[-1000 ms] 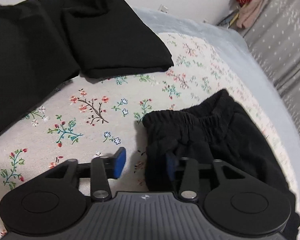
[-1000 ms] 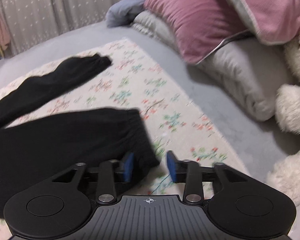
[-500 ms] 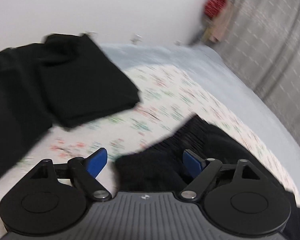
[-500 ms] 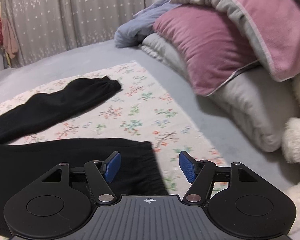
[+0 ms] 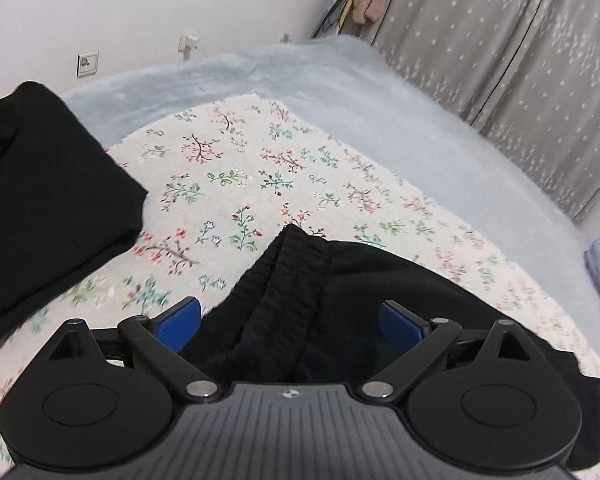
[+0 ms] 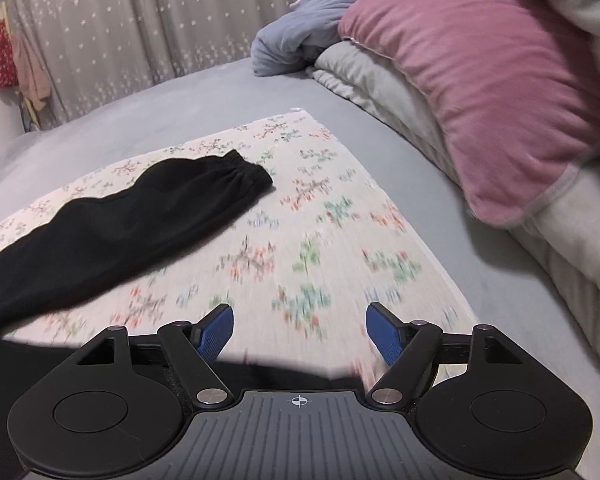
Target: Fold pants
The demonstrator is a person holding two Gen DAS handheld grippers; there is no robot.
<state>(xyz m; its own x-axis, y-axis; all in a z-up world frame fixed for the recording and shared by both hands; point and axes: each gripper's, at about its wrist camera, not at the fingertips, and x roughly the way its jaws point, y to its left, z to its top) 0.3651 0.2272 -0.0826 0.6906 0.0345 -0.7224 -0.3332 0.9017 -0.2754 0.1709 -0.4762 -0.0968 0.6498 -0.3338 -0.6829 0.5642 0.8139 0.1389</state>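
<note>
Black pants [image 5: 340, 280] lie on a floral cloth [image 5: 240, 176] on the bed. In the left wrist view their gathered elastic waistband lies between the fingers of my left gripper [image 5: 290, 322], which is open and holds nothing. In the right wrist view one pant leg [image 6: 140, 220] stretches across the cloth, its elastic cuff [image 6: 244, 172] farthest from me. My right gripper [image 6: 300, 330] is open and empty above the bare floral cloth [image 6: 320, 240]. A dark strip of the other leg [image 6: 284, 376] shows just under the gripper body.
Folded black garments [image 5: 48, 200] lie at the left on the cloth. Grey-blue bedding [image 5: 340, 92] surrounds the cloth. A pink pillow [image 6: 480, 92], a grey pillow [image 6: 560, 240] and a blue blanket [image 6: 300, 36] are at the right. Grey curtains [image 5: 520, 52] hang behind.
Both grippers have opened wide and let go of the pants. The left one has turned right over the waistband. The right one has pulled back, so the near leg slips under its body.
</note>
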